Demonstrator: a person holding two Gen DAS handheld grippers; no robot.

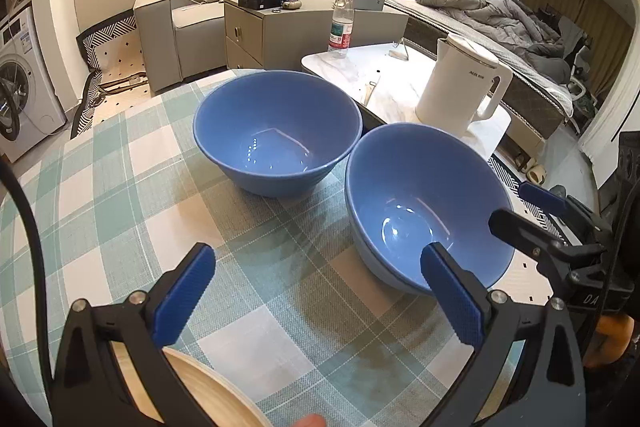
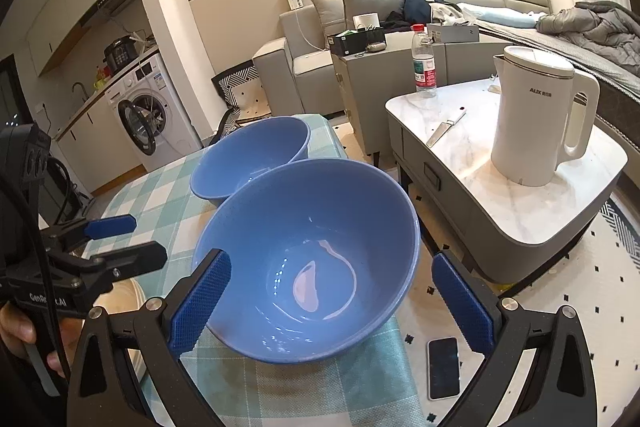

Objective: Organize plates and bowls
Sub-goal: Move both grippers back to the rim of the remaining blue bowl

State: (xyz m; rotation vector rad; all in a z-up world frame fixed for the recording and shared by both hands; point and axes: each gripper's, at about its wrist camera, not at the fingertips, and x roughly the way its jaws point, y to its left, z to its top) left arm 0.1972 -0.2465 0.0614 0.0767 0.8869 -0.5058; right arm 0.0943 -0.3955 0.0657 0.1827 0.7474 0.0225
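- Left tongs (image 1: 318, 297): jaws wide apart, nothing between the pads, hovering over the checked counter (image 1: 132, 187). A pale wooden plate (image 1: 208, 393) sits right under them at the near edge, partly hidden.
- Far bowl (image 1: 276, 131): blue, upright, empty, standing near the counter's back edge.
- Near bowl (image 2: 308, 259): blue, upright, empty, close beside the far one; whether the rims touch I can't tell. It sits at the counter's right edge.
- Right tongs (image 2: 332, 303): jaws spread, bracketing the near bowl's front, pads not pressing on it.
- Step, my read: both bowls are set down, nothing is gripped, and stacking is not yet done.
- Next likely needs: clamp one bowl by its rim, lift it clear, nest it in the other. Watch the right edge.
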